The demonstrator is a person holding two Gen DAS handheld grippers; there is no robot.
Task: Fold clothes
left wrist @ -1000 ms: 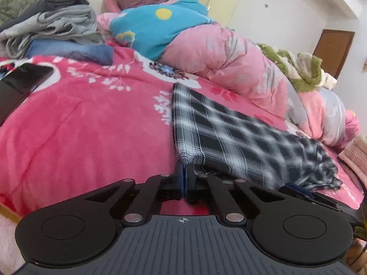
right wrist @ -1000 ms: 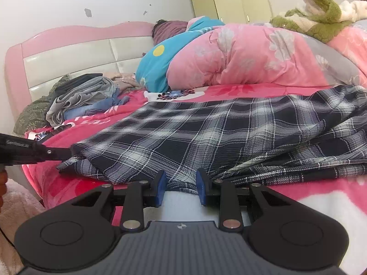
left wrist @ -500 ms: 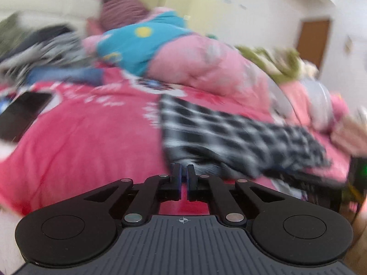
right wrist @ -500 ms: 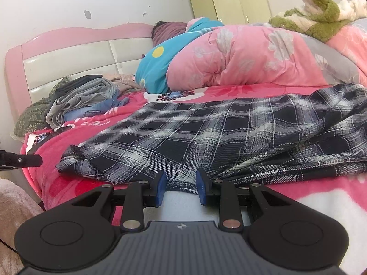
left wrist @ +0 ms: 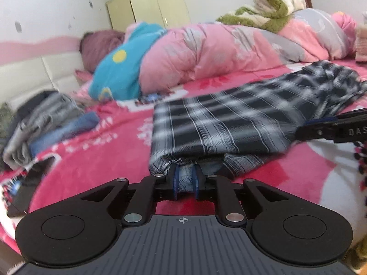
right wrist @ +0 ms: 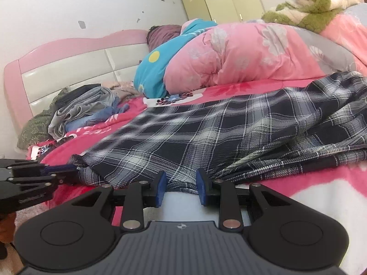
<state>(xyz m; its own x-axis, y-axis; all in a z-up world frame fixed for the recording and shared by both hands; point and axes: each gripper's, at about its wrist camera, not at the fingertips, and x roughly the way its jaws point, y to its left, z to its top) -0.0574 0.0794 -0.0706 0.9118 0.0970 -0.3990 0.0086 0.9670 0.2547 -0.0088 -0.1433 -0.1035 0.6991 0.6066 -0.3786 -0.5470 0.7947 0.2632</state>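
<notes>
The left gripper has swung to the plaid shirt's near corner, its jaws just opening around the hem. The right gripper straddles the same near edge, half-spread, not visibly pinching. The shirt lies lengthwise along the bed's front edge.

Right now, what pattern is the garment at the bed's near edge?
Dark navy-and-white plaid garment; right wrist view shows it sharpest.
</notes>
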